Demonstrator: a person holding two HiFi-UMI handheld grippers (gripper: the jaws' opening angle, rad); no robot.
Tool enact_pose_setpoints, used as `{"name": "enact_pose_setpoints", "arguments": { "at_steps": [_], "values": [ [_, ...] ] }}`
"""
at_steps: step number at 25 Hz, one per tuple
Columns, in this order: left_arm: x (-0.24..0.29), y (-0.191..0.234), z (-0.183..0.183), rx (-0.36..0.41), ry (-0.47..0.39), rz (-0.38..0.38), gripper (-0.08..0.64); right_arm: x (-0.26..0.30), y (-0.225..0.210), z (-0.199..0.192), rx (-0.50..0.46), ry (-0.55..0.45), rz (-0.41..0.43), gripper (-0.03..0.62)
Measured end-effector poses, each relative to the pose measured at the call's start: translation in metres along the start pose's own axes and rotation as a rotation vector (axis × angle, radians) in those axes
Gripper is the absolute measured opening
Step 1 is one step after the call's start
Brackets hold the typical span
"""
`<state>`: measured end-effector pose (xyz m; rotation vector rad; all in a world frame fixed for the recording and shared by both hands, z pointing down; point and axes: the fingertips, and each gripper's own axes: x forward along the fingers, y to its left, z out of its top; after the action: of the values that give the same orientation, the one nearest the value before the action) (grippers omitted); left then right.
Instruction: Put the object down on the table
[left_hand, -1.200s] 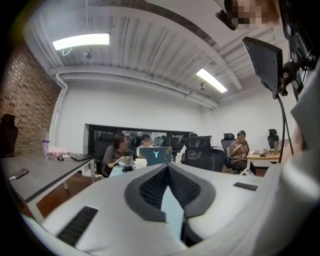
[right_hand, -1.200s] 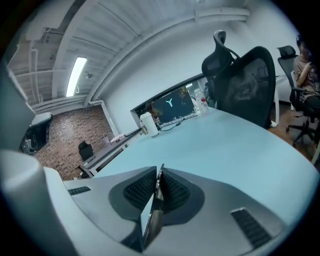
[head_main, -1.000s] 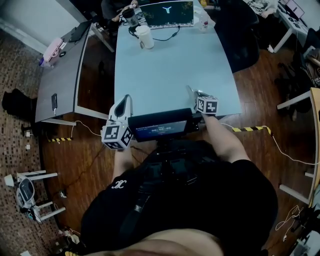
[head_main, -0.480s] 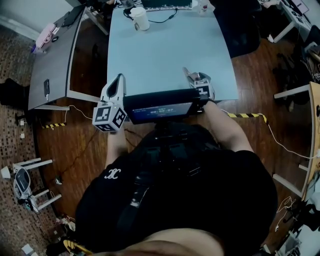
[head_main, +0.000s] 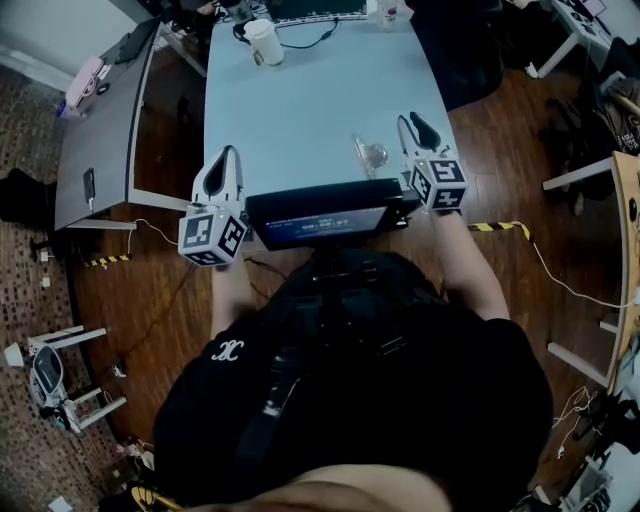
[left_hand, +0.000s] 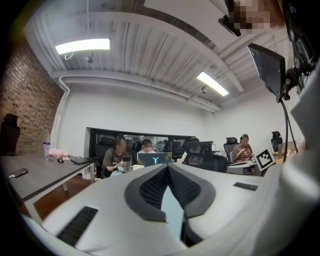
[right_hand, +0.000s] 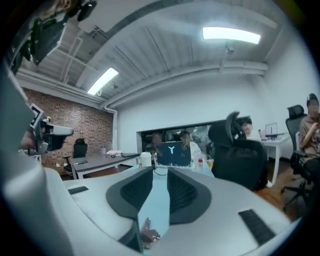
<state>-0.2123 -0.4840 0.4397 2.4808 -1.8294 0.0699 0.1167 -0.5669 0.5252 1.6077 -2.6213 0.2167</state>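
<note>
So the object (head_main: 369, 156) was this small see-through thing, kinda glassy and shiny, with a rounded body and a thin bit sticking out toward the far-left. Honestly I couldn't make out what it actually was. It was down on the pale blue table (head_main: 300, 100), sitting close to my edge of it and over on the right side.
</note>
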Motion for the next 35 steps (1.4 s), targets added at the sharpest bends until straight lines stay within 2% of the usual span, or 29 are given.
{"name": "enact_pose_setpoints", "arguments": {
  "at_steps": [2,7,11,18,24,32,35],
  "values": [
    [-0.001,-0.014,-0.001,0.003,-0.002,0.005,-0.006,-0.028,0.004,0.029,-0.071,-0.084,0.031,-0.011],
    [-0.010,-0.043,-0.011,0.001,0.015,-0.005,-0.006,-0.091,0.016,0.080,-0.151,-0.261,0.086,-0.020],
    [-0.022,-0.052,-0.021,0.007,0.036,-0.018,-0.006,-0.117,0.018,0.089,-0.149,-0.287,0.064,-0.021],
    [-0.071,-0.066,-0.012,0.024,-0.012,-0.047,-0.006,-0.181,0.044,0.088,-0.131,-0.301,0.038,-0.023],
    [-0.167,-0.081,-0.029,0.018,-0.005,-0.086,-0.006,-0.258,0.112,0.061,-0.244,-0.266,0.010,-0.025],
    [-0.339,-0.098,-0.071,-0.026,0.036,-0.104,-0.006,-0.406,0.219,0.028,-0.207,-0.262,-0.033,-0.025],
    [-0.388,-0.106,-0.074,-0.022,0.058,-0.128,-0.006,-0.447,0.248,0.023,-0.196,-0.243,-0.066,-0.025]
  ]
}}
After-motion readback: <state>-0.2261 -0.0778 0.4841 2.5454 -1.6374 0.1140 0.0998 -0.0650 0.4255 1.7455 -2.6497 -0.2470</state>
